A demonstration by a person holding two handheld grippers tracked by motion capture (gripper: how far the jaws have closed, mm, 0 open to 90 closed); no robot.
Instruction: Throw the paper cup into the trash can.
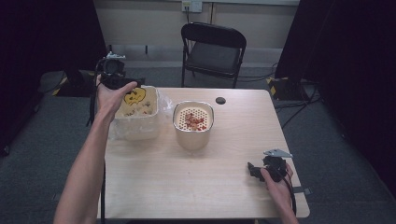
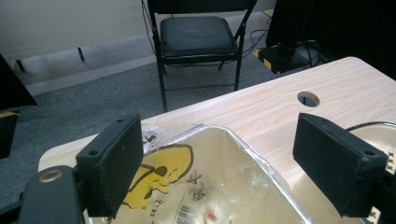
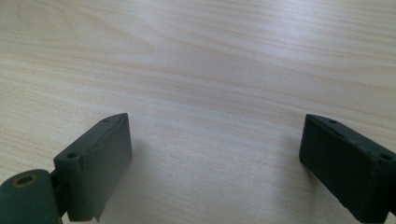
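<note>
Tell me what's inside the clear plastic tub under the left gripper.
The clear plastic tub holds a crumpled transparent bag with a yellow print, plus a small red bit. Whatever lies beneath the bag is covered.

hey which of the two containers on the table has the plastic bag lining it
The square translucent bin on the left, under the left gripper, holds the bag with a yellow print. The round metal pot beside it has a perforated insert instead.

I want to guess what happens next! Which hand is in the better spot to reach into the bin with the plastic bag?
Probably the left. Its claw hangs open right above the bag-lined bin. The right claw rests low on the table's near corner, beyond the metal pot.
</note>
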